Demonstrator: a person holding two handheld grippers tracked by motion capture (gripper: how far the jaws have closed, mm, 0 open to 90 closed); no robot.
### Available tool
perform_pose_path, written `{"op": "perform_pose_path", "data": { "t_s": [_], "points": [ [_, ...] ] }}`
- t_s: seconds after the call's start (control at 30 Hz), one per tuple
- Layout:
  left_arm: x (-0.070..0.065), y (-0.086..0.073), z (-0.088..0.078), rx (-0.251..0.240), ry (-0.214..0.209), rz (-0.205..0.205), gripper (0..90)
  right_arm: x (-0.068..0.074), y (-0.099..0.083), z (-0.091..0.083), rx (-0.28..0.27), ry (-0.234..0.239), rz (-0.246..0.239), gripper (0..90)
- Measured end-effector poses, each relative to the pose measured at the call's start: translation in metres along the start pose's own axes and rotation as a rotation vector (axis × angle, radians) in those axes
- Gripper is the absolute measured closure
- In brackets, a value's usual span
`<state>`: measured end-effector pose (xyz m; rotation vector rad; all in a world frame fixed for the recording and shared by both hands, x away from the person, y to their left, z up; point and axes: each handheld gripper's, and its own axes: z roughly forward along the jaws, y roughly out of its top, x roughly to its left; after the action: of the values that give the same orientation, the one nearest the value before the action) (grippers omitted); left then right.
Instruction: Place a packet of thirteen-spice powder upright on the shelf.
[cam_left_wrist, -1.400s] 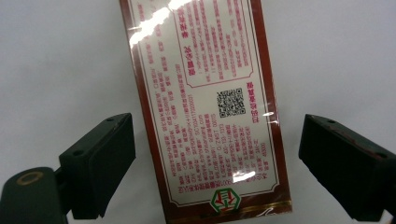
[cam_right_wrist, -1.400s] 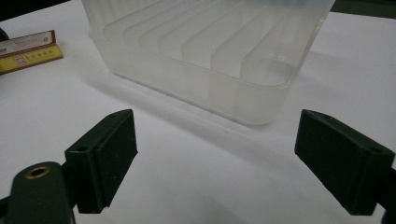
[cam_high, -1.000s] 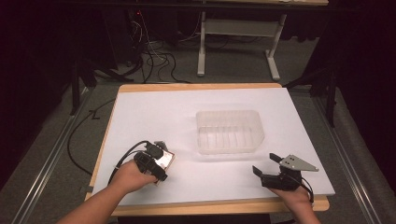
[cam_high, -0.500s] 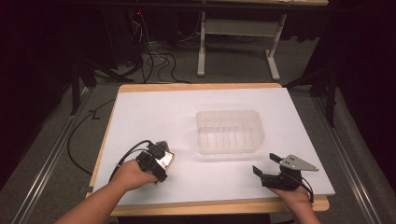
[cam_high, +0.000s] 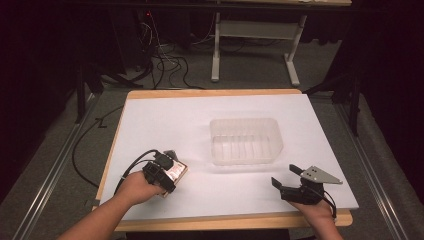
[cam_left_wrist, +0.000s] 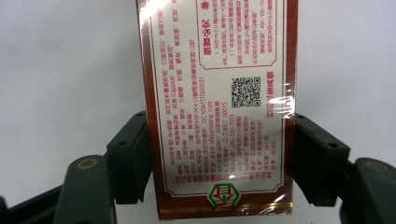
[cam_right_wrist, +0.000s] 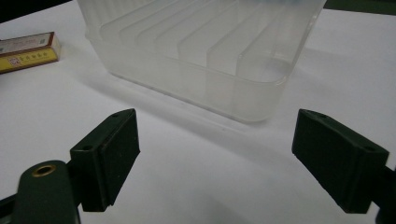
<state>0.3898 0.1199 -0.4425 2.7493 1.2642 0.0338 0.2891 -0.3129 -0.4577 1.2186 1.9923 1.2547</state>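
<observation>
Left gripper view showed a flat, film-wrapped red-and-cream printed packet (cam_left_wrist: 219, 107) lying on the white worktop (cam_left_wrist: 60, 70) between the left gripper (cam_left_wrist: 219, 161), whose jaws had just been closing and sat against its long edges. Its long axis ran away from the camera. Glossy film could let it slip or skew. The right gripper (cam_high: 289, 176) stood apart, empty, near the clear ribbed plastic tub (cam_high: 246, 140).
</observation>
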Motion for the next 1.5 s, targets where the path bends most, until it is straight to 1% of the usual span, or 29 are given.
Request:
{"op": "perform_pose_path", "data": {
  "t_s": [0.07,0.2,0.27,0.33,0.4,0.43,0.47,0.5,0.53,0.57,0.63,0.73,0.77,0.8,0.83,0.93,0.97,1.0,1.07,1.17,1.23,1.27,1.3,1.33,1.37,1.4,1.43,1.47,1.5],
  "points": [
    [0.000,-0.002,0.000,-0.018,0.005,0.004,32.2,0.000,0.000,0.000,0.000,0.000,-0.001,15.4],
    [0.001,-0.004,-0.002,-0.032,-0.007,-0.002,32.5,-0.001,0.000,0.000,-0.002,-0.001,-0.002,15.5],
    [0.000,-0.008,-0.005,-0.064,-0.016,-0.015,32.7,-0.001,0.000,0.000,-0.002,-0.002,-0.001,15.5],
    [0.000,-0.009,-0.006,-0.075,-0.012,-0.014,32.7,-0.001,-0.001,0.000,-0.004,-0.003,0.000,15.6],
    [0.000,-0.012,-0.010,-0.118,-0.016,-0.004,32.8,-0.001,-0.001,0.000,-0.004,-0.003,0.001,15.6],
    [0.000,-0.012,-0.010,-0.118,-0.016,-0.004,32.8,-0.001,-0.001,0.000,-0.005,-0.003,0.003,15.6],
    [-0.001,-0.014,-0.013,-0.150,-0.035,-0.016,32.8,-0.001,-0.001,0.000,-0.006,-0.003,0.003,15.6],
    [-0.001,-0.014,-0.013,-0.150,-0.035,-0.016,32.8,-0.001,-0.001,-0.001,-0.004,-0.004,0.006,15.6],
    [-0.001,-0.016,-0.014,-0.169,-0.040,-0.017,32.8,-0.001,-0.001,-0.001,-0.004,-0.004,0.006,15.6],
    [-0.002,-0.018,-0.015,-0.211,-0.053,-0.021,32.8,-0.001,-0.001,-0.001,-0.004,-0.005,0.007,15.6],
    [-0.002,-0.021,-0.016,-0.255,-0.064,-0.019,32.8,-0.001,-0.001,-0.001,-0.008,-0.006,0.002,15.6],
    [-0.005,-0.024,-0.016,-0.328,-0.061,-0.008,32.8,-0.001,-0.001,-0.001,-0.005,-0.001,0.007,15.5],
    [-0.005,-0.024,-0.016,-0.328,-0.061,-0.008,32.8,-0.001,-0.001,-0.001,-0.005,-0.001,0.007,15.5],
    [-0.006,-0.025,-0.016,-0.356,-0.063,-0.008,32.8,-0.001,0.000,-0.001,-0.004,0.000,0.002,15.2],
    [-0.009,-0.027,-0.016,-0.401,-0.065,-0.007,32.8,-0.002,0.000,-0.001,-0.008,0.001,0.001,15.2],
    [-0.013,-0.030,-0.017,-0.462,-0.057,0.007,32.8,-0.001,0.000,-0.002,-0.013,0.009,0.001,15.5],
    [-0.013,-0.030,-0.017,-0.462,-0.057,0.007,32.8,-0.001,0.000,-0.002,-0.015,0.012,-0.004,15.5],
    [-0.015,-0.033,-0.020,-0.516,-0.053,0.004,32.8,0.000,0.000,-0.002,-0.017,0.014,-0.005,15.5],
    [-0.019,-0.036,-0.024,-0.577,-0.049,0.013,32.8,0.000,0.001,-0.002,-0.020,0.016,-0.009,15.7],
    [-0.026,-0.038,-0.028,-0.650,-0.043,0.027,32.8,-0.001,0.000,-0.001,-0.012,0.013,-0.010,15.8],
    [-0.029,-0.039,-0.031,-0.693,-0.040,0.028,32.8,-0.001,0.001,-0.001,-0.018,0.015,-0.007,15.8],
    [-0.031,-0.040,-0.033,-0.707,-0.033,0.017,32.8,-0.001,0.001,-0.002,-0.020,0.015,-0.003,15.8],
    [-0.031,-0.040,-0.033,-0.707,-0.033,0.017,32.8,0.000,0.002,-0.002,-0.025,0.015,-0.009,15.8],
    [-0.031,-0.039,-0.036,-0.760,-0.043,0.014,32.8,0.001,0.002,-0.003,-0.028,0.013,-0.013,15.8],
    [-0.031,-0.039,-0.036,-0.760,-0.043,0.014,32.8,0.002,0.002,-0.003,-0.031,0.011,-0.012,15.7],
    [-0.033,-0.038,-0.038,-0.801,-0.045,0.011,32.8,0.002,0.003,-0.003,-0.035,0.017,-0.013,15.5],
    [-0.035,-0.037,-0.039,-0.815,-0.050,0.011,32.8,0.003,0.004,-0.003,-0.039,0.028,-0.012,15.8],
    [-0.035,-0.037,-0.039,-0.815,-0.050,0.011,32.8,0.004,0.005,-0.003,-0.050,0.028,-0.018,16.1],
    [-0.039,-0.035,-0.039,-0.838,-0.052,0.015,32.8,0.005,0.007,-0.004,-0.056,0.019,-0.014,16.4]
  ]
}}
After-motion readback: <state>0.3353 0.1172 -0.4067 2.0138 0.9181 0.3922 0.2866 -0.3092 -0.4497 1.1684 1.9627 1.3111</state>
